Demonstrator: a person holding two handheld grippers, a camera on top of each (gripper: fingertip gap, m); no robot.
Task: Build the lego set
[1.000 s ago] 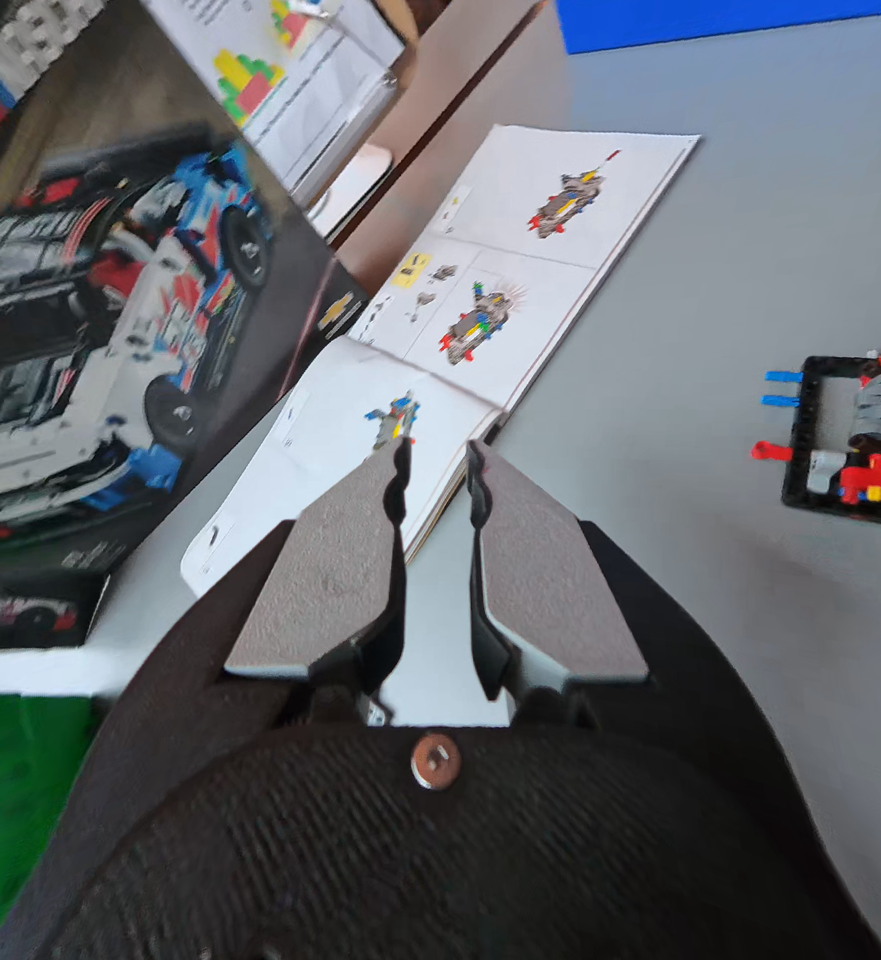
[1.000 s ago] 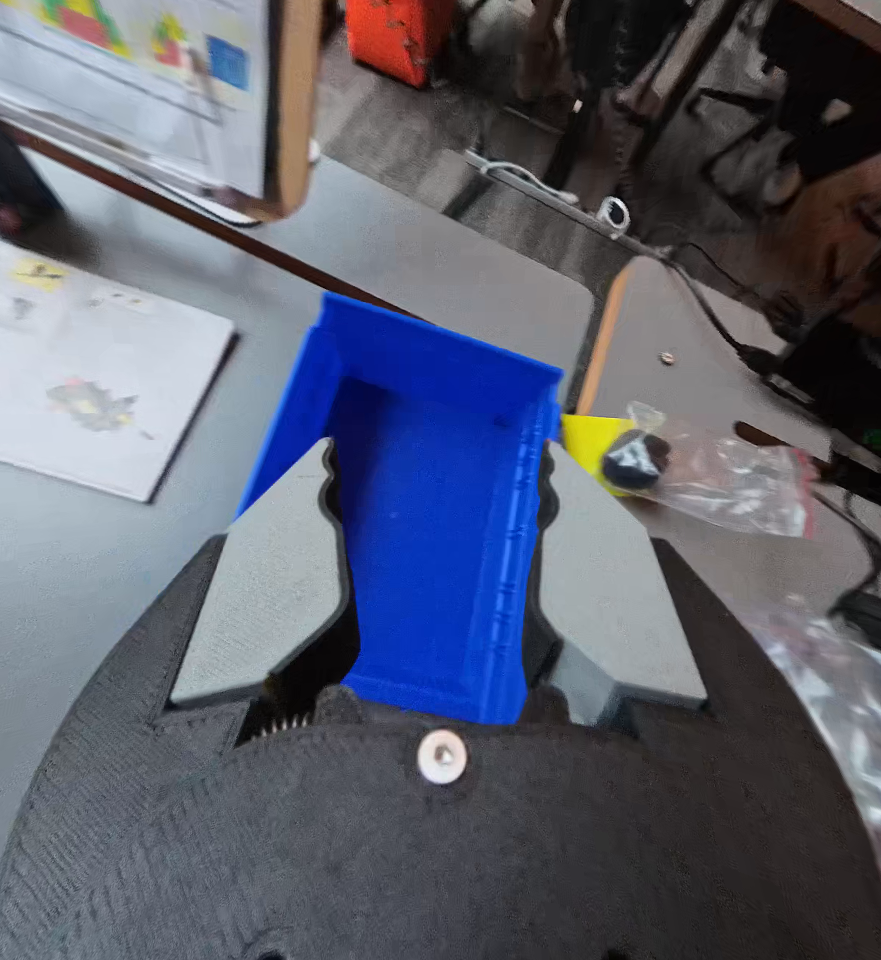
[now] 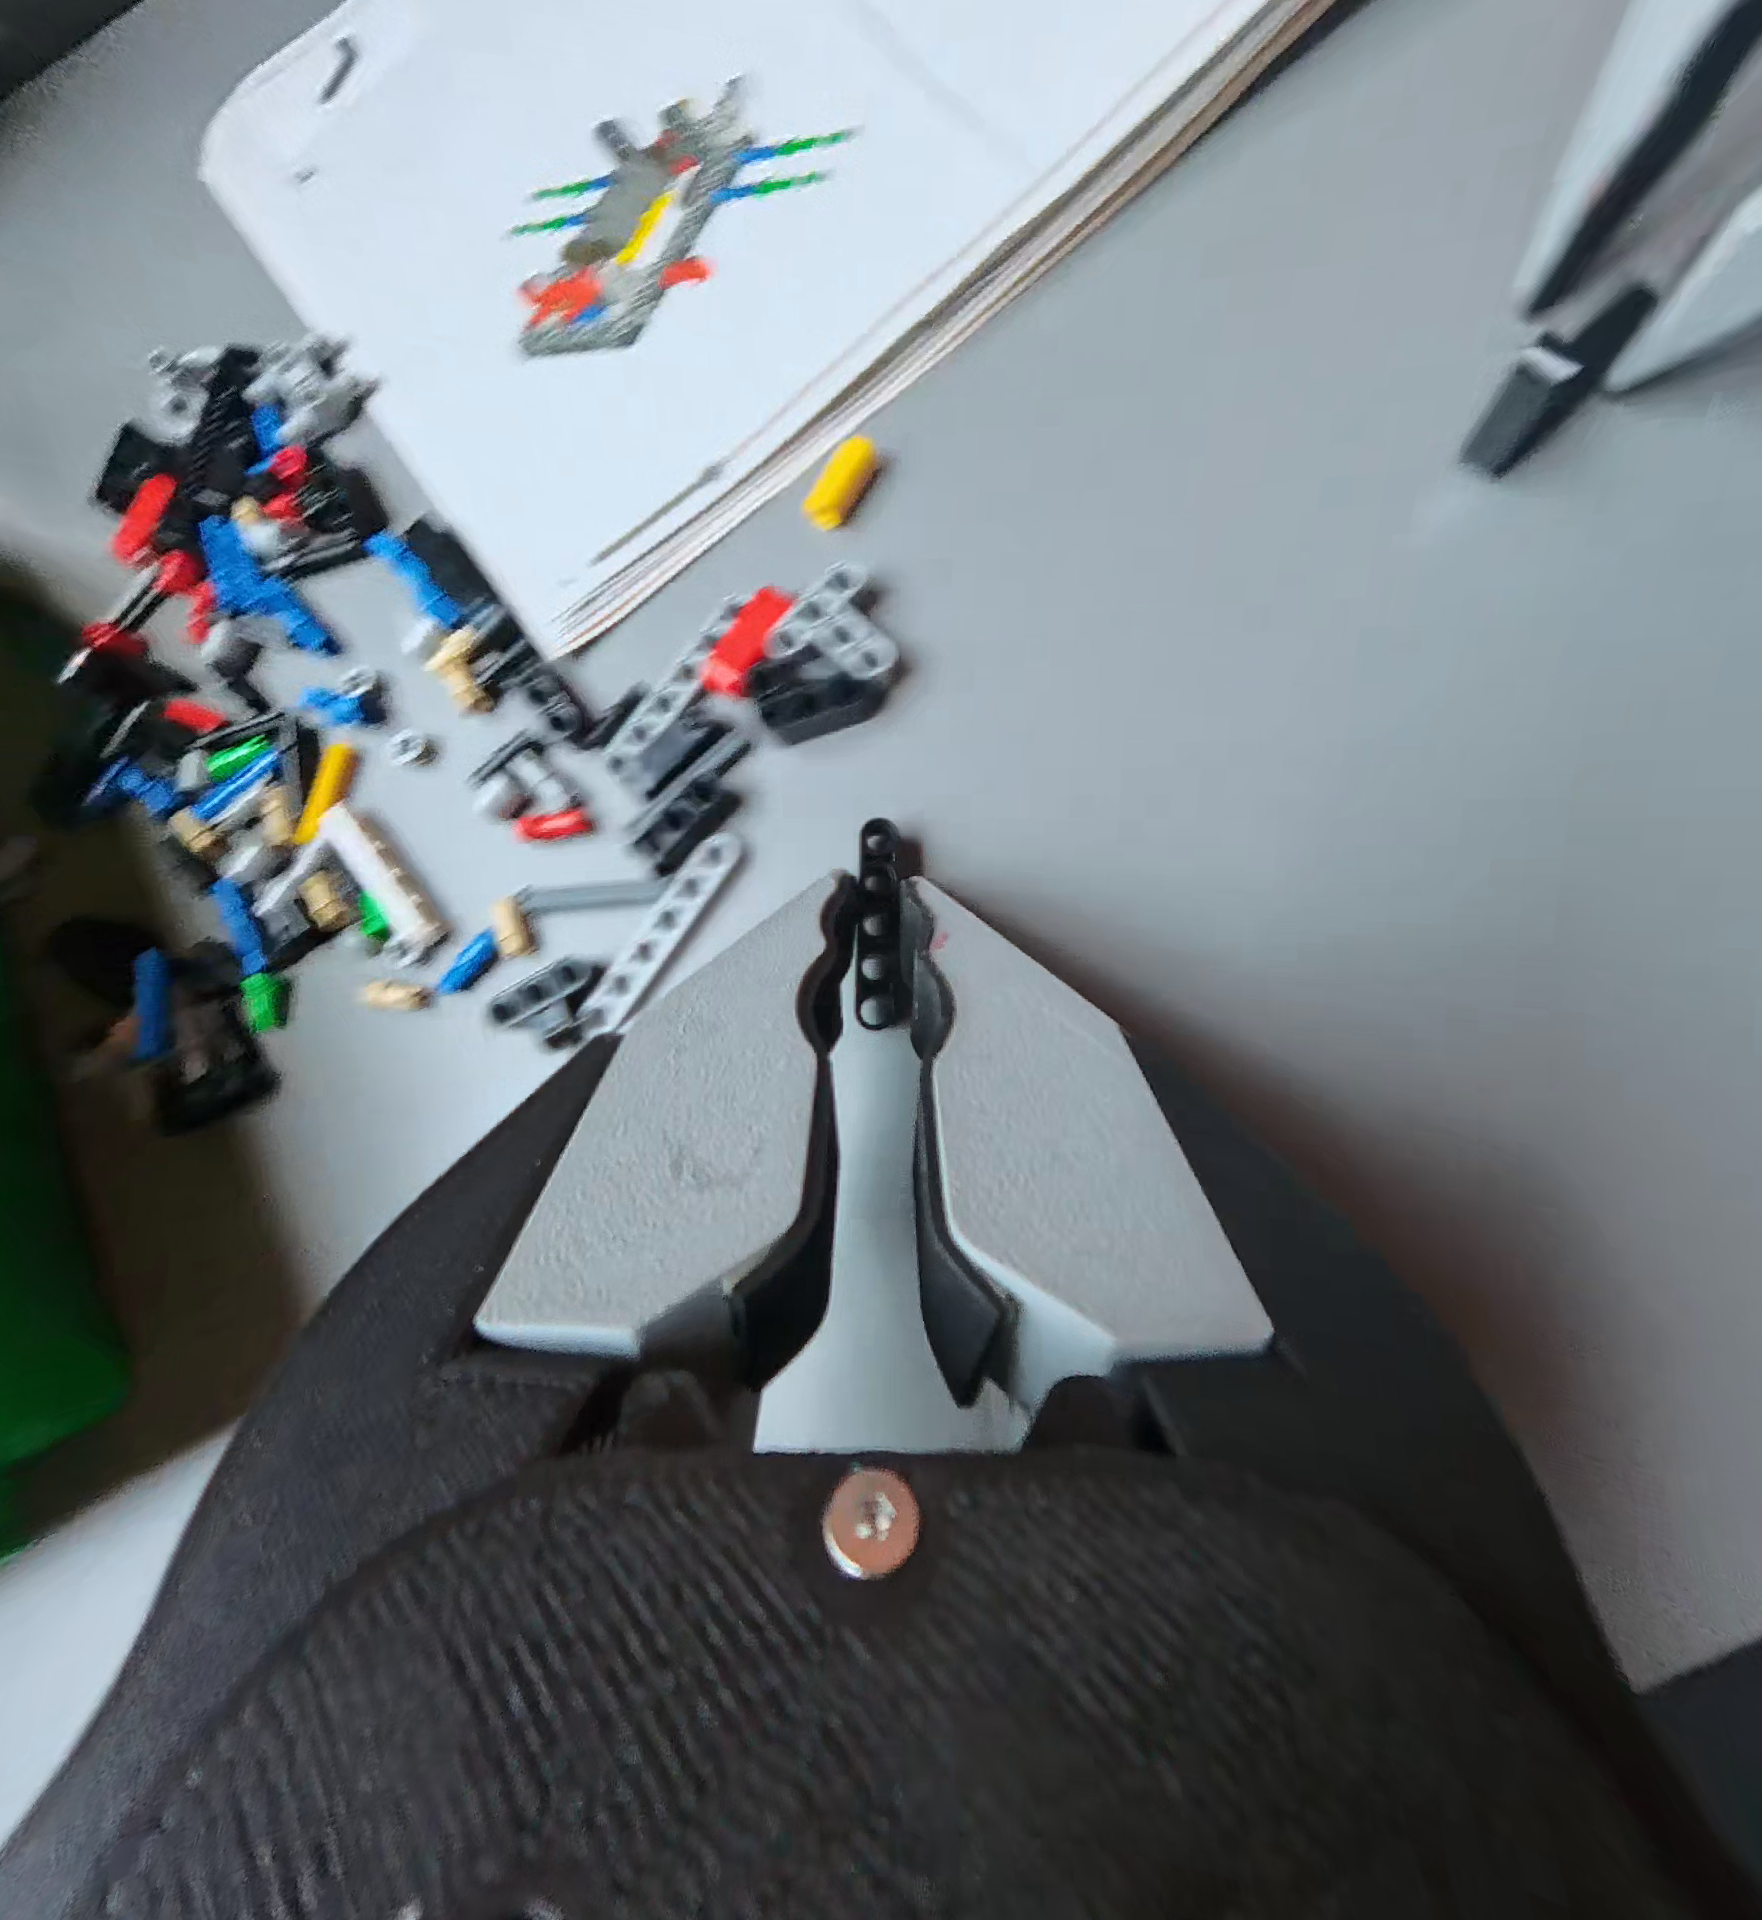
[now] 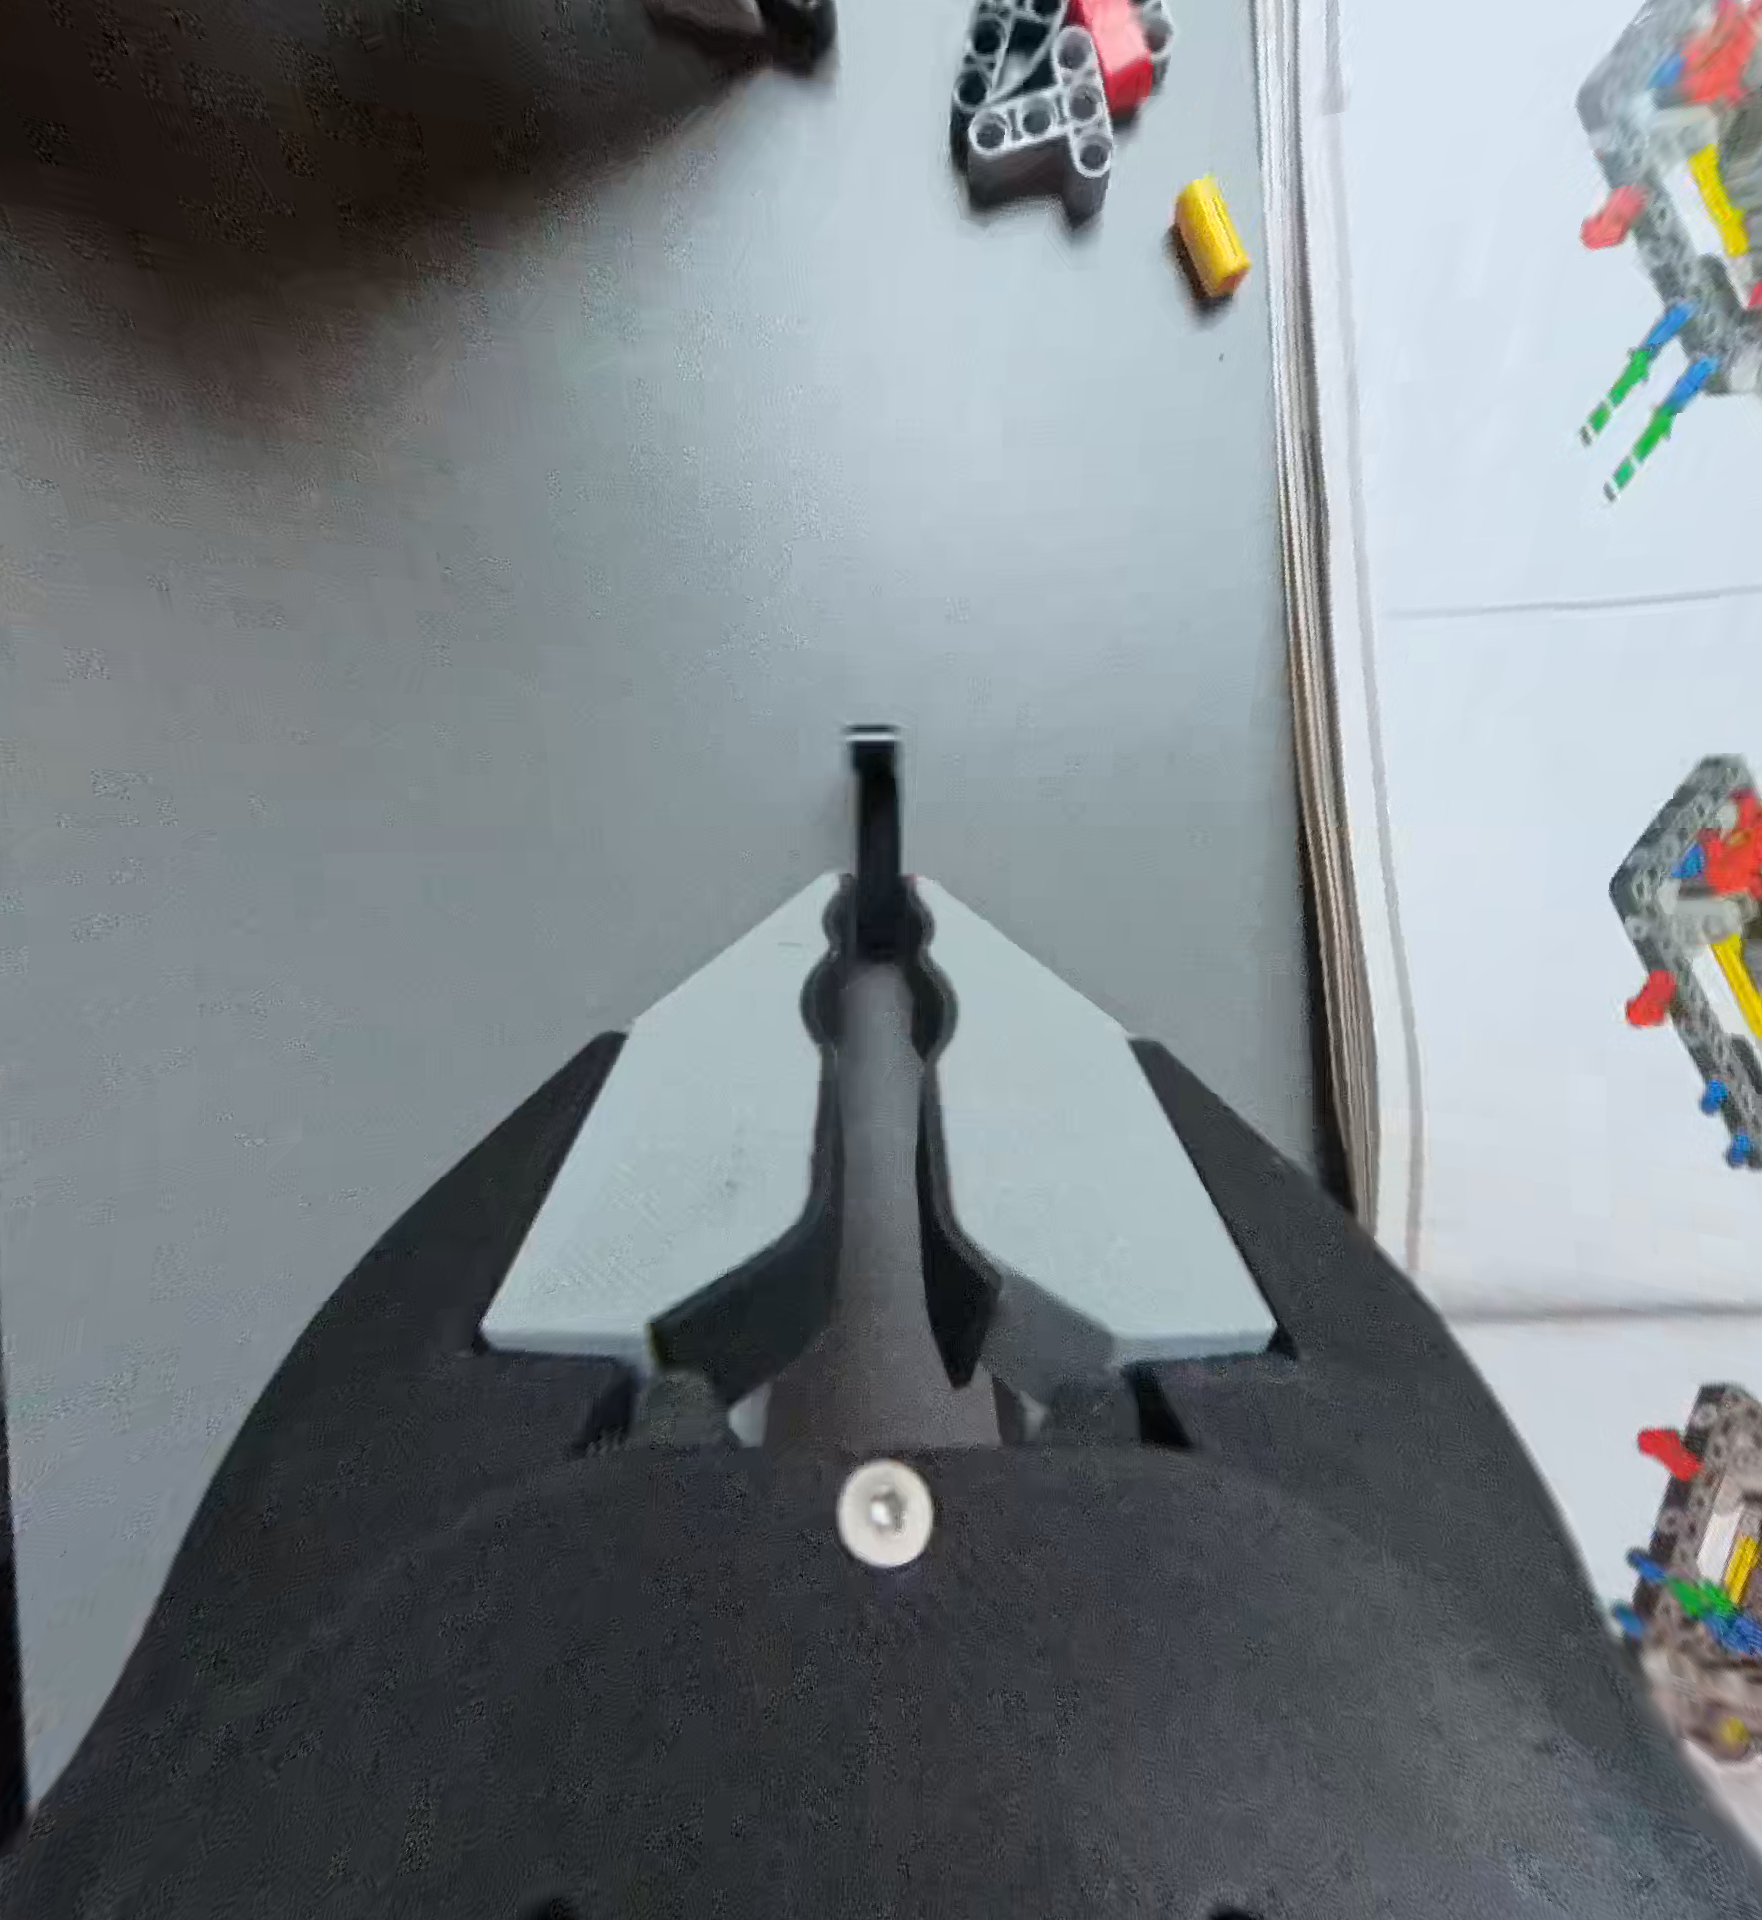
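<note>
Both tongs grip parts: left tongs [image 3: 877,894] clamp a black beam [image 3: 875,935]; right tongs [image 4: 877,894] clamp a black piece [image 4: 872,831] above the counter [image 4: 544,520].

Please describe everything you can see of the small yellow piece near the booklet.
The small yellow piece is a short, blocky plastic part, bright yellow, apparently with a ribbed side. It lies alone on the grey table, tilted, close beside the booklet's page edge without clearly touching it. The grey-and-red assembly sits nearby. Neither hand-held gripper touches it.

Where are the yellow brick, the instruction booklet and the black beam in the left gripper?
yellow brick [image 3: 839,482], left wrist view, its top face.
instruction booklet [image 3: 856,260], left wrist view, open page.
black beam [image 3: 875,935], left wrist view, holed middle.
</note>
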